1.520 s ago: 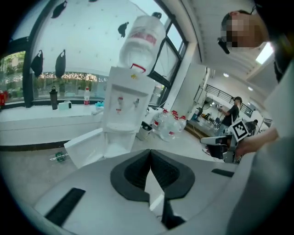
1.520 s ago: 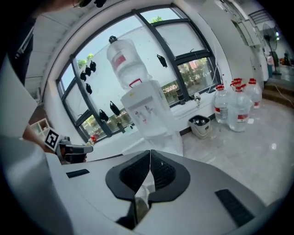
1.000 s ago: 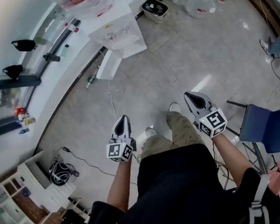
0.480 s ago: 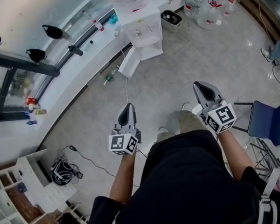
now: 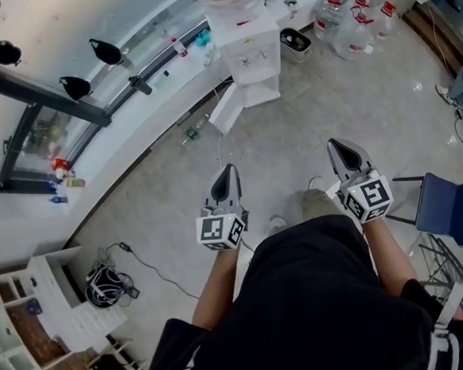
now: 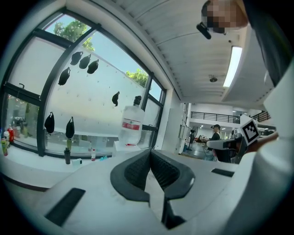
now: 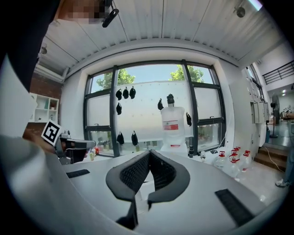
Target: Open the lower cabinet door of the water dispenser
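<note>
Standing well back from the water dispenser point(image 5: 254, 47), the person point(image 5: 304, 294) holds the left tool point(image 5: 228, 172) and right tool point(image 5: 343, 146) clenched, empty. Its lower cabinet door point(image 5: 229, 108) looks swung open beside it, so no pull seems needed.

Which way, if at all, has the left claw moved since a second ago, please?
Yes. In the head view the left claw moved up-right, away from the black cable bundle, toward the water dispenser.

Water jugs point(image 5: 359, 30) stand near a small bin point(image 5: 303, 54).
</note>
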